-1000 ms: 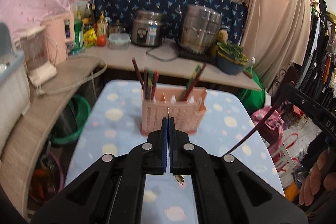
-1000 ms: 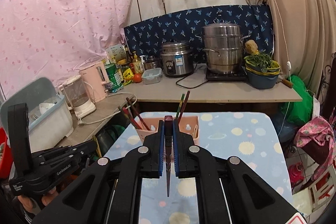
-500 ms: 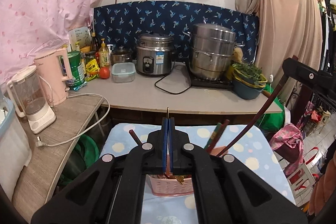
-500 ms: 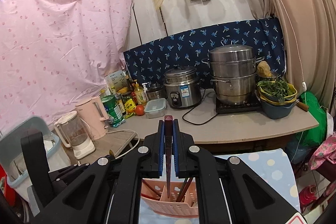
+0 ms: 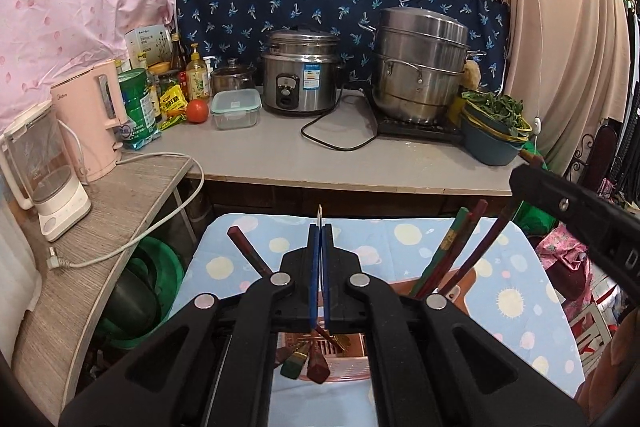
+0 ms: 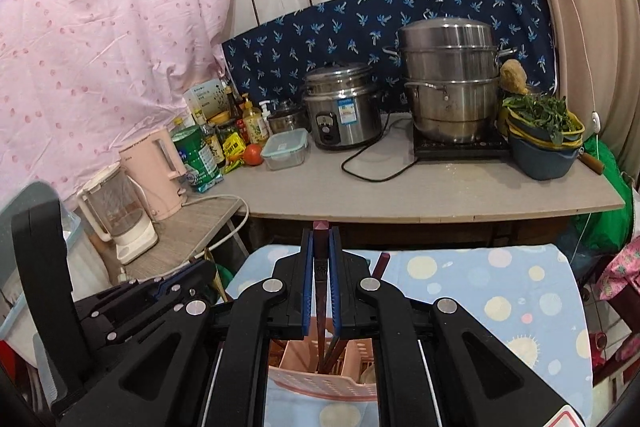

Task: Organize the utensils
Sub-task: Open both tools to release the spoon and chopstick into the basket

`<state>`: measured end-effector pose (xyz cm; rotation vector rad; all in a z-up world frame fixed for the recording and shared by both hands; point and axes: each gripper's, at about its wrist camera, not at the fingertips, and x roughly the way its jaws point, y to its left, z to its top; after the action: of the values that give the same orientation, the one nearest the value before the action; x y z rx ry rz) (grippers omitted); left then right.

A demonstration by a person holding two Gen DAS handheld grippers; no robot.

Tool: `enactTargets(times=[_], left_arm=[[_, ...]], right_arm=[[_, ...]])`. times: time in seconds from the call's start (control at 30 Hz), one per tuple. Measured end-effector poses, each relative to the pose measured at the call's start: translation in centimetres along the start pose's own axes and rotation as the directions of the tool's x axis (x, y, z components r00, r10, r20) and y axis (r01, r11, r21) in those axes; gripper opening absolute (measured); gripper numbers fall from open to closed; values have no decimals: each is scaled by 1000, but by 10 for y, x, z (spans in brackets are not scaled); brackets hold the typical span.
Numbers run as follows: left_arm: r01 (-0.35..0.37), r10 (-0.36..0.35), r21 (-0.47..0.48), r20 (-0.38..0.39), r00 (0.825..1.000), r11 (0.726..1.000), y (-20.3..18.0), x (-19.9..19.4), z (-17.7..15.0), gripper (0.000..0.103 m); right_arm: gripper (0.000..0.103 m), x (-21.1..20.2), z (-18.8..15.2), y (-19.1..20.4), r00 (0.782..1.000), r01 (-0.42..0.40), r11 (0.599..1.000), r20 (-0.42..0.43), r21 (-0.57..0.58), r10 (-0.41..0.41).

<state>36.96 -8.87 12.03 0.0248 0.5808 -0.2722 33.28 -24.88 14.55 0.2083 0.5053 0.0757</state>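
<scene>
Pink slotted utensil holder (image 5: 336, 355) sits on the table with the blue dotted cloth (image 5: 500, 267), right under both grippers; my own jaws hide most of it. From the left wrist view it looks like a perforated pink plastic caddy with compartments. Dark red and green chopsticks (image 5: 452, 259) lean out of its right side, one more dark stick (image 5: 248, 251) leans out to the left, and painted chopstick ends show down inside the front compartment.

Left gripper (image 5: 319, 267): blue pads pressed together on a thin metal piece (image 5: 319, 217) that pokes up past the tips; can't tell which utensil it is. It points forward and down over the holder.

Right gripper (image 6: 320, 267): clamped on a dark red chopstick (image 6: 321, 227), square end sticking up above the pads, shaft running down between them into the pink holder (image 6: 320, 379) below. Can't tell which compartment. It is also angled forward and down.

In the right wrist view, the left gripper's body is low on the left, close beside mine. Behind the table is the counter (image 6: 440, 191).
</scene>
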Motion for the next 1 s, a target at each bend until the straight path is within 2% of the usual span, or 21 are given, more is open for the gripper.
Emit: enactTargets(times=[0.23, 0.3, 0.37, 0.47, 0.57, 0.77, 0.93, 1.0], left_arm=[[-4, 4, -1, 23, 1000, 1000, -1, -3, -1, 3], [-4, 4, -5, 23, 1000, 1000, -1, -6, -1, 10], [-3, 4, -13, 28, 1000, 1000, -1, -12, -2, 24], [-8, 9, -17, 39, 999, 1000, -1, -23, -3, 32], [-15, 16, -17, 35, 999, 1000, -2, -33, -7, 33], [-35, 35, -25, 6, 999, 999, -1, -54, -19, 34], [-40, 40, -27, -7, 999, 999, -1, -74, -33, 35], [-52, 51, -18, -7, 999, 999, -1, -82, -39, 36]], right_arm=[[10, 4, -10, 1, 1000, 6, 1000, -18, -8, -6], [10, 1, -9, 0, 1000, 4, 1000, -18, -7, -4], [11, -3, -9, 1, 1000, 3, 1000, -14, -7, -3], [13, -11, -9, 1, 1000, 3, 1000, -10, -10, -4], [22, -19, -13, 1, 1000, 4, 1000, -9, -10, -4], [30, -39, -29, 3, 1000, 16, 1000, -25, -16, -16], [31, -58, -51, 10, 999, 20, 999, -46, -38, -21], [39, -66, -60, 14, 998, 27, 998, -48, -50, -30]])
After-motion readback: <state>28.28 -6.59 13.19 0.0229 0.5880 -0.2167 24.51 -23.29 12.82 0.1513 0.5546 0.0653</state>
